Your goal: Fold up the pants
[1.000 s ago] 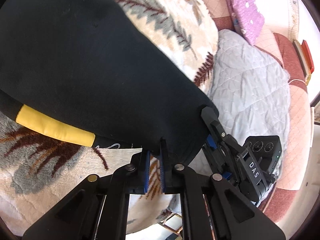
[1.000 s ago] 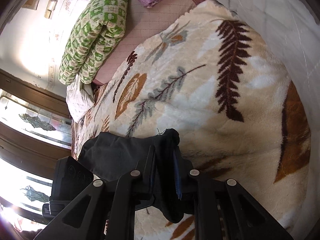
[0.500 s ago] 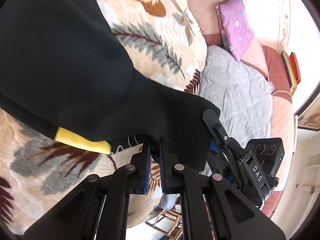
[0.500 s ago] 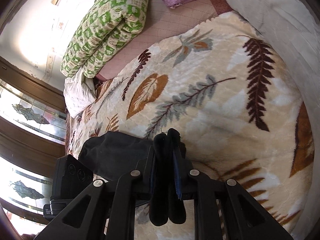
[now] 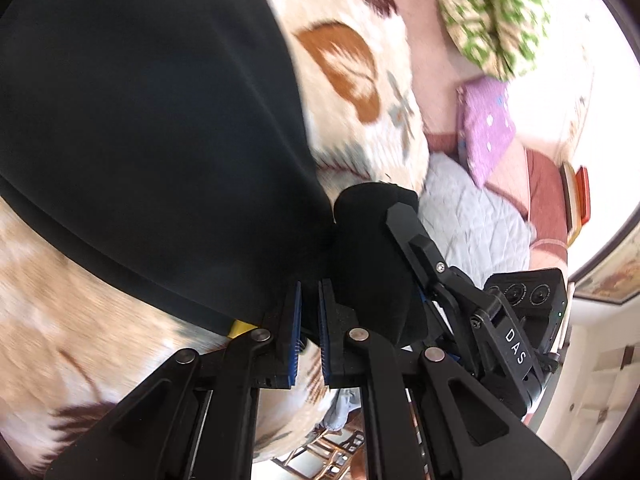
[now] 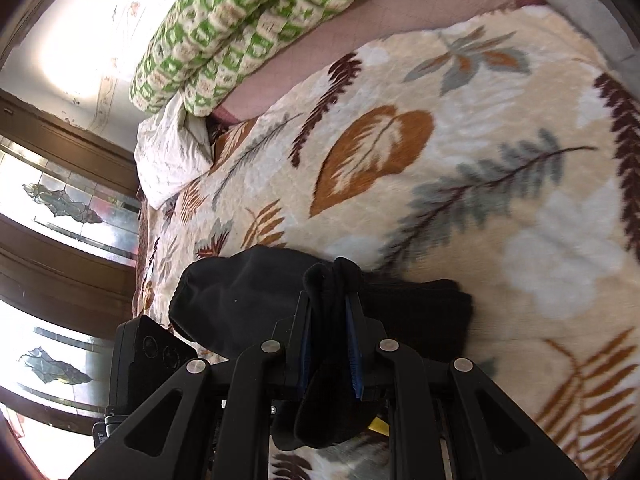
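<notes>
Black pants (image 5: 152, 128), seen from both wrist views, held up over a bed covered by a cream blanket (image 6: 460, 184) with brown, rust and grey leaf prints. The fabric is plain, matt and soft, without visible creases across its broad surface. In the left wrist view it fills the upper left as one wide dark sheet, and a small yellow patch (image 5: 240, 327) shows at its lower edge, just beside the claw. The left claw (image 5: 309, 344) is closed almost completely, its blue-lined pads pinching a thin edge of the pants. Just to the right, the right claw (image 5: 404, 240) appears from the side, wrapped in a bunched lobe of the same black cloth.

In the right wrist view the right claw (image 6: 330, 344) is nearly closed on a thick gathered fold of the pants (image 6: 248, 296); cloth bulges above the pads and hangs in a loose flap below them. More of the garment lies spread to either side behind the claw, low over the blanket. Whether it touches the blanket cannot be told.

Surroundings: a green-and-white patterned quilt (image 6: 240, 28) rolled up at the far side of the bed, a purple dotted cushion (image 5: 486, 124), and a pale grey quilted cover (image 5: 476, 220).
</notes>
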### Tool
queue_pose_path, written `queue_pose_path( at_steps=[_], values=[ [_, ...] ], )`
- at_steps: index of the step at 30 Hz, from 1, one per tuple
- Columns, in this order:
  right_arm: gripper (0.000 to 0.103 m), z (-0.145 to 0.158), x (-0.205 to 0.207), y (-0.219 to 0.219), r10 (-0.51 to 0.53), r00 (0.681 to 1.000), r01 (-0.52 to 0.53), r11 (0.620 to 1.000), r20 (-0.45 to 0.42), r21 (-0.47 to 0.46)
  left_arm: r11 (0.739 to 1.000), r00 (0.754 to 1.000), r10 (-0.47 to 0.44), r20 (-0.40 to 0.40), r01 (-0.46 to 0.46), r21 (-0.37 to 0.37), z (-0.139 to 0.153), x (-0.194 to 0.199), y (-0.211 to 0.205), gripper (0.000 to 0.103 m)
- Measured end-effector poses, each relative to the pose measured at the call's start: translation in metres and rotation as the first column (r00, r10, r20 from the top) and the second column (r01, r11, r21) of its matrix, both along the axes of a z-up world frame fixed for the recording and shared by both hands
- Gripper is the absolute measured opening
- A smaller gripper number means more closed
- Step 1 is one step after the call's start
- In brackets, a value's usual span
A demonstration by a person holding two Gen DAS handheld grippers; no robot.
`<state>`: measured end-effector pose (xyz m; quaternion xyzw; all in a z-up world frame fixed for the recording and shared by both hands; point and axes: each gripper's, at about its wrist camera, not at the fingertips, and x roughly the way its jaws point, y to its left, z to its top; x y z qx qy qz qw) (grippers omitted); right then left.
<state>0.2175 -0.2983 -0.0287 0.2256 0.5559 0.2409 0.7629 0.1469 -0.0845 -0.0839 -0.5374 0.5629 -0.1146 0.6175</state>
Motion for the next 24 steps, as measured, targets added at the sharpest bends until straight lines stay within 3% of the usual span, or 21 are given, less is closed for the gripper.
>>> queue_pose_path(
  at_steps=[4, 9, 13, 15, 20, 22, 24],
  values=[
    [0.019, -0.02, 0.008, 0.037, 0.03, 0.999, -0.03, 1.0, -0.04, 0.006, 1.0, 0.999, 0.009, -0.037, -0.009, -0.001, -0.013, 0.001, 0.032, 0.006],
    [0.023, -0.046, 0.009, 0.052, 0.001, 0.996, 0.001, 1.0, -0.093, 0.021, 0.999, 1.0, 0.024, -0.013, -0.024, 0.042, -0.009, 0.007, 0.072, 0.006],
    [0.025, -0.033, 0.002, 0.052, -0.02, 0.999, 0.023, 0.999, -0.049, 0.049, 0.996, 0.997, -0.076, 0.012, 0.076, 0.043, -0.002, 0.027, 0.078, 0.007],
    [0.033, -0.024, -0.005, 0.049, -0.034, 0.999, 0.036, 0.996, -0.029, 0.08, 0.988, 0.989, -0.146, 0.013, 0.145, 0.052, -0.002, 0.037, 0.074, 0.007],
    [0.037, -0.014, -0.043, 0.021, -0.134, 0.99, 0.141, 0.97, -0.049, 0.198, 0.96, 0.963, -0.266, 0.032, 0.262, 0.096, 0.006, 0.049, 0.064, 0.007],
    [0.048, -0.019, -0.063, 0.004, -0.191, 0.978, 0.205, 0.946, -0.079, 0.251, 0.947, 0.951, -0.305, 0.043, 0.299, 0.117, 0.012, 0.055, 0.06, 0.013],
    [0.049, -0.035, -0.085, -0.012, -0.259, 0.956, 0.291, 0.903, -0.14, 0.317, 0.936, 0.944, -0.327, 0.041, 0.317, 0.152, 0.019, 0.061, 0.057, 0.026]
  ],
)
